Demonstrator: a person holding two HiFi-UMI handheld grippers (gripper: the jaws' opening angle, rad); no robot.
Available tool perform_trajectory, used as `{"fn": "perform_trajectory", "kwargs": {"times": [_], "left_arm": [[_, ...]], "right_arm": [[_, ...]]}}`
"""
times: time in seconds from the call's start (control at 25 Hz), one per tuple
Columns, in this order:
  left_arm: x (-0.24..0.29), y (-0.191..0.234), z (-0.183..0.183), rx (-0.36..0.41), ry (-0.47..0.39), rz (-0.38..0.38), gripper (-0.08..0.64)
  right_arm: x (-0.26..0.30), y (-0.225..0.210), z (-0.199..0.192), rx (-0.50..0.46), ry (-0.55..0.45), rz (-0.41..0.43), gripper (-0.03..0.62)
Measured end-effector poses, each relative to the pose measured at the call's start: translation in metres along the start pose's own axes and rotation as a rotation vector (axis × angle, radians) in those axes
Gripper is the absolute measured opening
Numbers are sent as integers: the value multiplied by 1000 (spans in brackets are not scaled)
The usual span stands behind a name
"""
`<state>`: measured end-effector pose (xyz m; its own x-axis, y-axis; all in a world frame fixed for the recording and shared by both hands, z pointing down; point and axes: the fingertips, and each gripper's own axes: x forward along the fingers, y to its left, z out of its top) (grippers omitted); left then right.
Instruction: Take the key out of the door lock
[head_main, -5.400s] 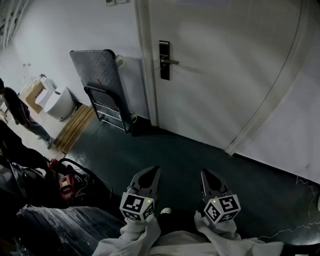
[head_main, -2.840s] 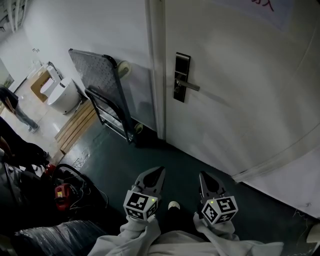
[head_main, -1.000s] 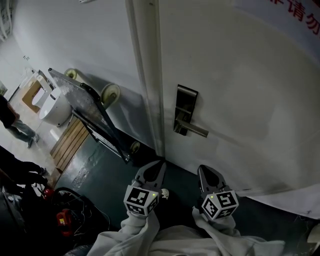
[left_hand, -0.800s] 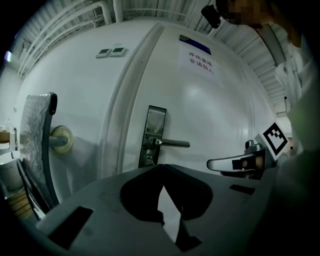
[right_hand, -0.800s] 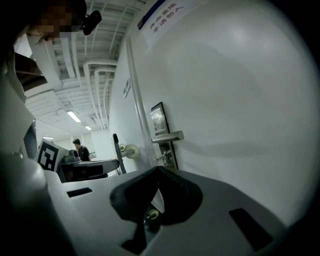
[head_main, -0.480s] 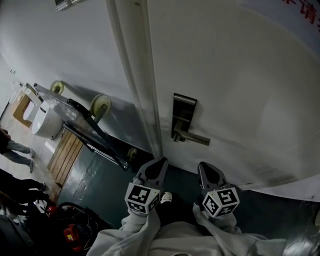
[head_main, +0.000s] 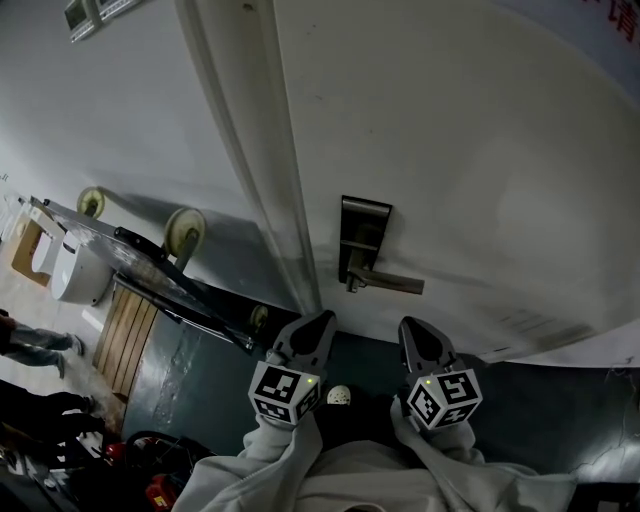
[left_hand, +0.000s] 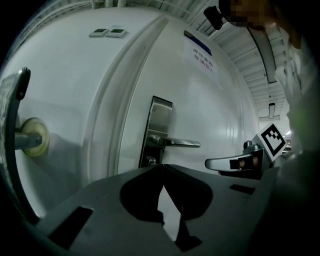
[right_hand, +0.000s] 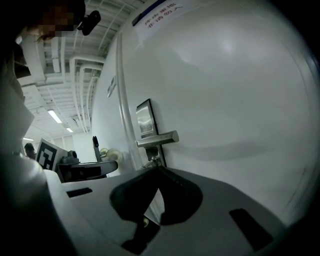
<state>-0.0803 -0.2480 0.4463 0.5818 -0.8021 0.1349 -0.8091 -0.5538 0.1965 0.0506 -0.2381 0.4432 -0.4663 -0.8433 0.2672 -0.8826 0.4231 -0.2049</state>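
Key (right_hand: 152, 160) sits in the door lock (head_main: 361, 240) just below the lever handle (head_main: 392, 285), while the left claw (head_main: 316, 322) and right claw (head_main: 417, 328), both closed on nothing, hover side by side near it, tips toward the white door (head_main: 480, 150).

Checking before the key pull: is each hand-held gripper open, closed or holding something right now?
Left hand-held gripper: closed, holding nothing.
Right hand-held gripper: closed, holding nothing.

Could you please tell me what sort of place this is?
Probably a service corridor in an industrial or office building: a door with a lever handle, an upended platform trolley, exposed ceiling pipes.
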Motion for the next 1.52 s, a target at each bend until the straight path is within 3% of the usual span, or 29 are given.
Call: {"fn": "perform_trajectory", "kwargs": {"times": [0.4,0.52,0.6,0.76,0.8,0.84,0.88,0.92,1.08,1.24,1.52], "left_arm": [[9,8,-10,-118,-4,-26,13],[11,12,-14,-195,-8,-19,14],[14,19,-19,-316,-9,-20,14],[23,27,-32,-686,-45,-70,17],[27,27,-34,-765,-56,-90,29],[30,26,-35,-831,-65,-114,88],[34,25,-35,-886,-73,-137,164],[37,24,-34,-937,-86,-157,184],[50,22,-26,-1115,-147,-205,190],[66,23,-21,-1177,-161,-240,190],[86,23,-25,-1205,-135,-235,179]], "right_arm": [[-7,-5,-5,1,20,-73,52],[-6,-7,-6,-3,27,-89,52],[-4,-5,-7,-10,32,-88,52],[-2,-4,-4,-25,30,-92,52],[-2,-6,-3,-27,28,-98,52],[-2,-8,-1,-29,25,-104,52],[-2,-10,1,-32,23,-108,52],[-1,-11,3,-35,21,-109,52],[4,-14,6,-46,23,-107,52],[11,-18,7,-49,30,-100,52],[19,-26,8,-40,43,-94,52]]}}
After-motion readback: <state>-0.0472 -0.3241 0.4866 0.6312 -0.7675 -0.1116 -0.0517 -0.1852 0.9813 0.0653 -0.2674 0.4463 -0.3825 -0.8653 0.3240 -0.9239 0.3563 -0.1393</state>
